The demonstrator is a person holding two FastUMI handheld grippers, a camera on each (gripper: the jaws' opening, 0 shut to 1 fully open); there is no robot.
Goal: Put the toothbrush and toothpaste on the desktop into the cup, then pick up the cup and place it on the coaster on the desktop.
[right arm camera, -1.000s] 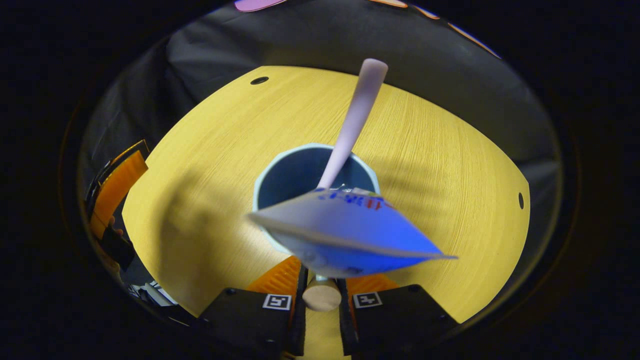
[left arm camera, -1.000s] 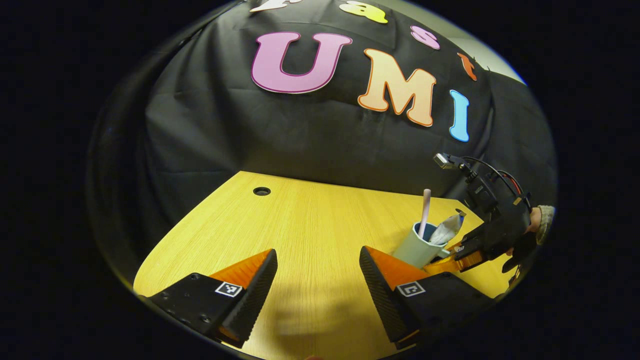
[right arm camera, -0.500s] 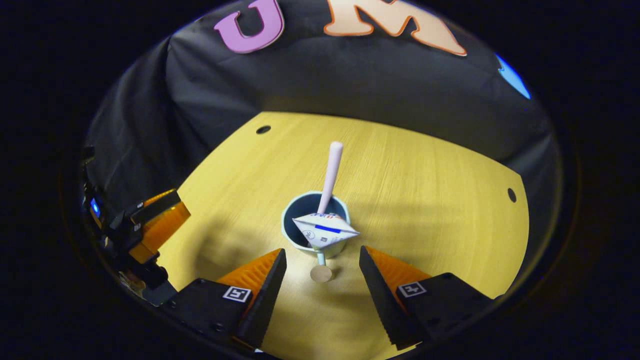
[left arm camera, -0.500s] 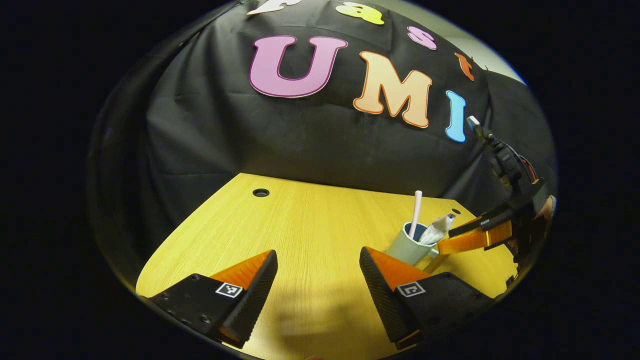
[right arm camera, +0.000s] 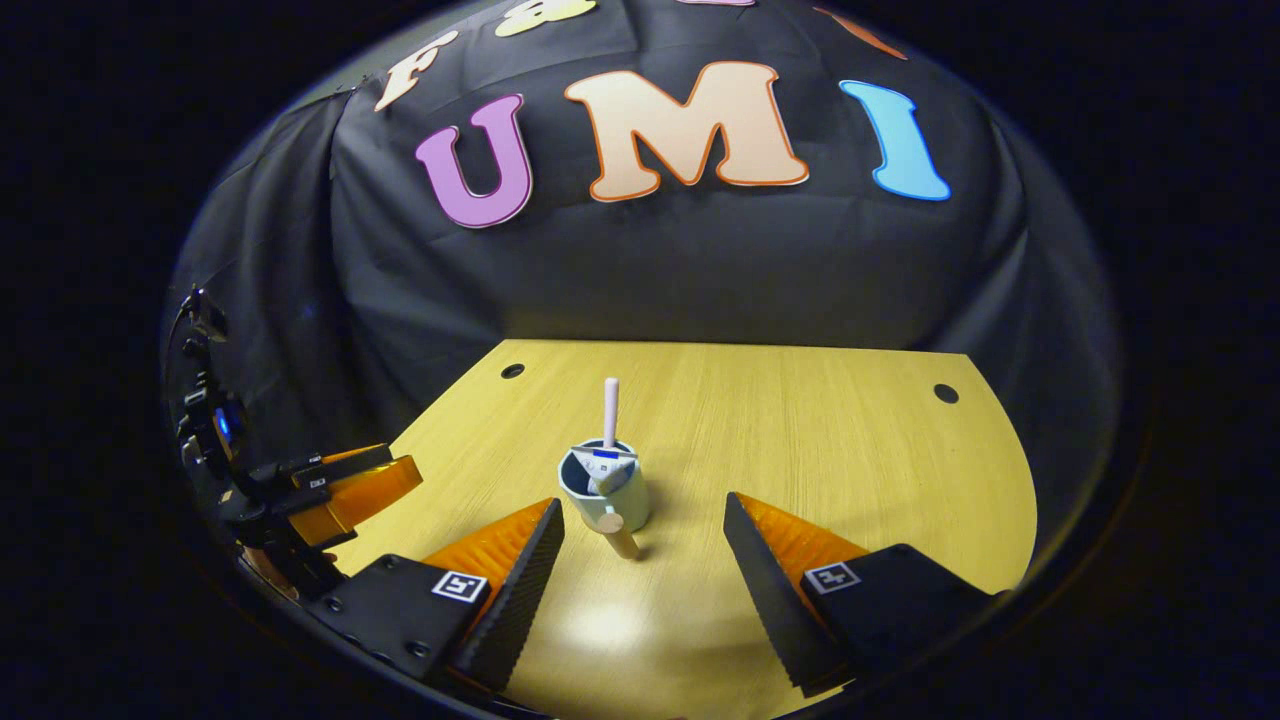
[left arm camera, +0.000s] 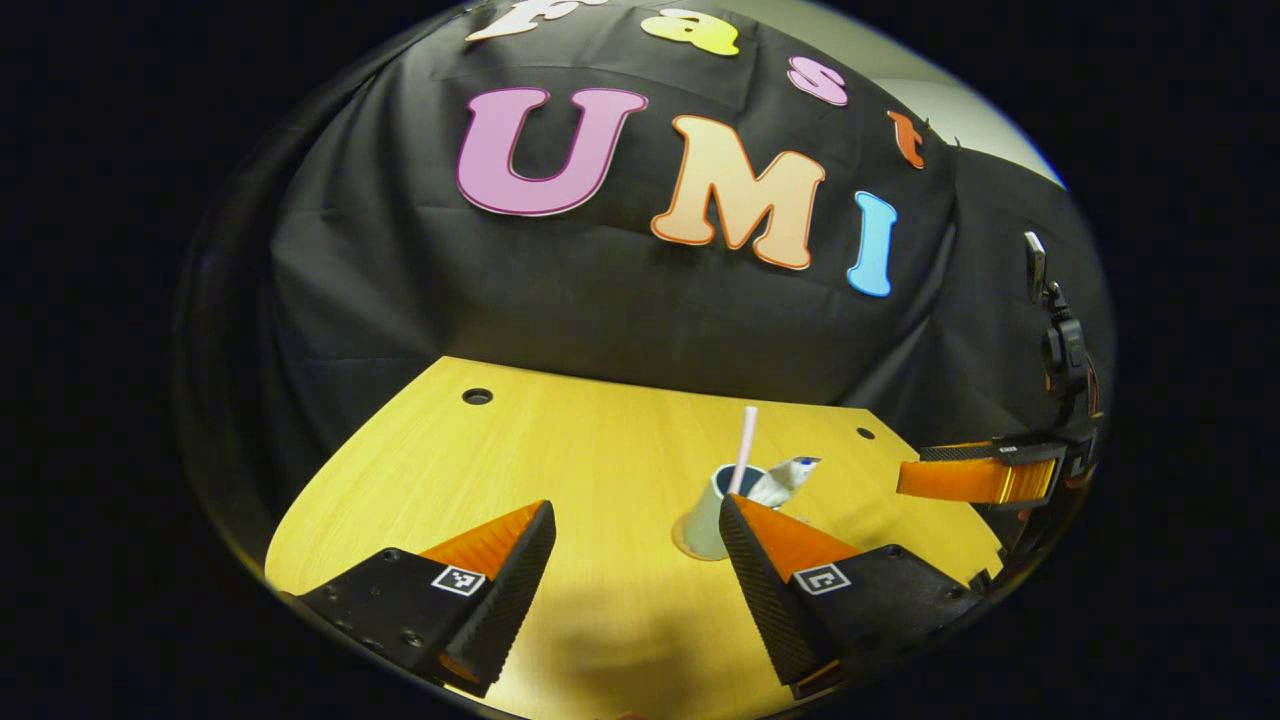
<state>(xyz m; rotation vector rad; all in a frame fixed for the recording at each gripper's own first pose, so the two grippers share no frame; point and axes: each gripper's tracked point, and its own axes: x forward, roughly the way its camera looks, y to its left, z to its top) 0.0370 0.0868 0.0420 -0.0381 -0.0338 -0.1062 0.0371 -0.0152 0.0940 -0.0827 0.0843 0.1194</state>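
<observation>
Cup upright on desk, holding toothbrush and toothpaste. Right gripper view gives you its wooden handle; left gripper view gives you coaster under cup base. Your right gripper and left gripper both gape wide, empty, clear of cup.

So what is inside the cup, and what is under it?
Inside the cup stand a toothbrush and a toothpaste tube; their lower ends are hidden by its wall. Under it, the left gripper view shows the edge of a coaster; the rest is covered.
</observation>
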